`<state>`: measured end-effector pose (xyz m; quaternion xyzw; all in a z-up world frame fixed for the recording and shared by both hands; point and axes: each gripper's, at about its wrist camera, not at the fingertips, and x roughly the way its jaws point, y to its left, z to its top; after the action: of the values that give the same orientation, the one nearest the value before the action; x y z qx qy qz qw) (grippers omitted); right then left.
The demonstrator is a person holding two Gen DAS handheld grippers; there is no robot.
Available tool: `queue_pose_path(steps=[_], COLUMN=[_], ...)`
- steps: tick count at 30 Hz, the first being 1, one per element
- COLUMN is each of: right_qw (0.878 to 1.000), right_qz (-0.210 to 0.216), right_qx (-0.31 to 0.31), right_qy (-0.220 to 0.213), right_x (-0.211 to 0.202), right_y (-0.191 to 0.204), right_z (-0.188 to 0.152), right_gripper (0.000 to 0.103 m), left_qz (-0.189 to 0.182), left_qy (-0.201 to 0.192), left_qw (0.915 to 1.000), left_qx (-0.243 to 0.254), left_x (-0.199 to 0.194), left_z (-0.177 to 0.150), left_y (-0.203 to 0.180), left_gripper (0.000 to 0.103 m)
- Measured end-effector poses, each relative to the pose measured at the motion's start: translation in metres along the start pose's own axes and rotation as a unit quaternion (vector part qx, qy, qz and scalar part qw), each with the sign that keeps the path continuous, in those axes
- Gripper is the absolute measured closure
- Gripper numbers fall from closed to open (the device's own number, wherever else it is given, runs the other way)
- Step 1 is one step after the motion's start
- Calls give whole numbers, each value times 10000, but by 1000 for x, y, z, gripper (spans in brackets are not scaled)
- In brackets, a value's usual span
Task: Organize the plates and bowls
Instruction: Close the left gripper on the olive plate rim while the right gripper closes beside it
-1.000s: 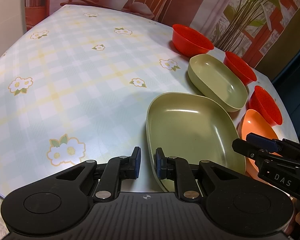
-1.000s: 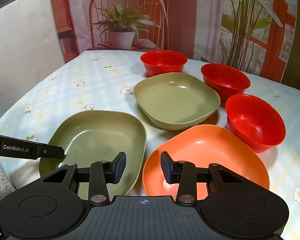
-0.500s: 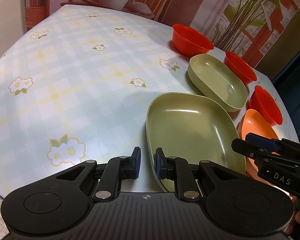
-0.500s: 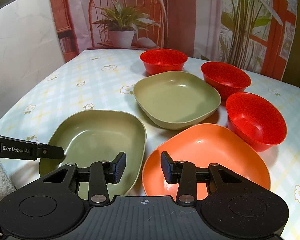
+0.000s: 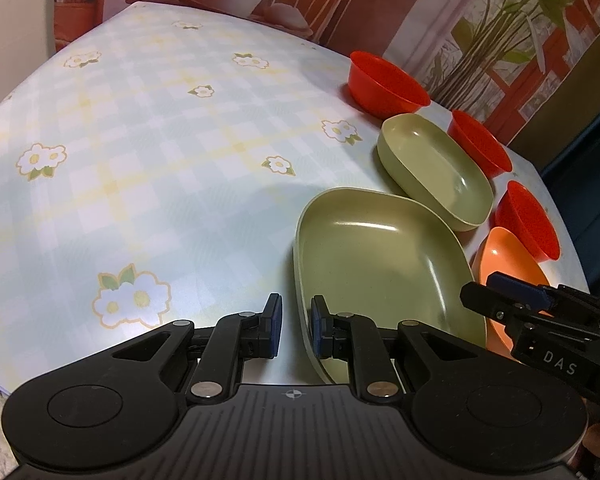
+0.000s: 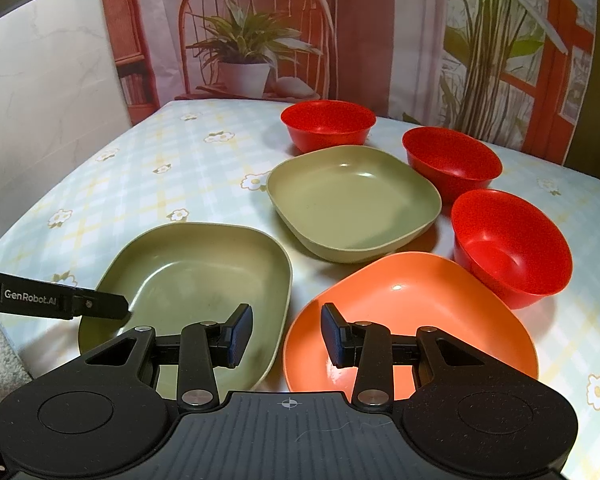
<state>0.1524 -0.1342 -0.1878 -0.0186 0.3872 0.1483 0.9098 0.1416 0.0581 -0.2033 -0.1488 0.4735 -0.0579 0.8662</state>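
A near green plate (image 5: 380, 264) (image 6: 196, 276) lies at the table's front edge. A second green plate (image 6: 352, 204) (image 5: 436, 168) sits behind it. An orange plate (image 6: 412, 316) (image 5: 508, 256) lies to the right. Three red bowls (image 6: 328, 124) (image 6: 452, 160) (image 6: 508, 244) stand at the back and right. My left gripper (image 5: 296, 330) is open a little, its jaws either side of the near green plate's left rim, not clamped. My right gripper (image 6: 286, 334) is open and empty, over the gap between the near green plate and the orange plate.
The table (image 5: 160, 152) has a checked flower cloth, bare on its left half. A chair with a potted plant (image 6: 248, 60) stands behind the table. A white wall is on the left.
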Motion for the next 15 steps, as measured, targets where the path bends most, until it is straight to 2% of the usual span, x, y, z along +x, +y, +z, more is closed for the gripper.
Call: queue_pose_path(steps=[10, 15], right_qw=[9997, 9992], right_qz=[-28, 36], right_qx=[-227, -391], right_qy=[-25, -27], right_x=[1, 5], right_y=[8, 12], right_z=[7, 11], right_gripper=[69, 74], left_qz=[-160, -241], left_qy=[-13, -22], left_qw=[9995, 9990], left_qx=[-260, -365], left_x=[1, -1], left_z=[0, -2], left_y=[11, 15], left_gripper=[89, 91])
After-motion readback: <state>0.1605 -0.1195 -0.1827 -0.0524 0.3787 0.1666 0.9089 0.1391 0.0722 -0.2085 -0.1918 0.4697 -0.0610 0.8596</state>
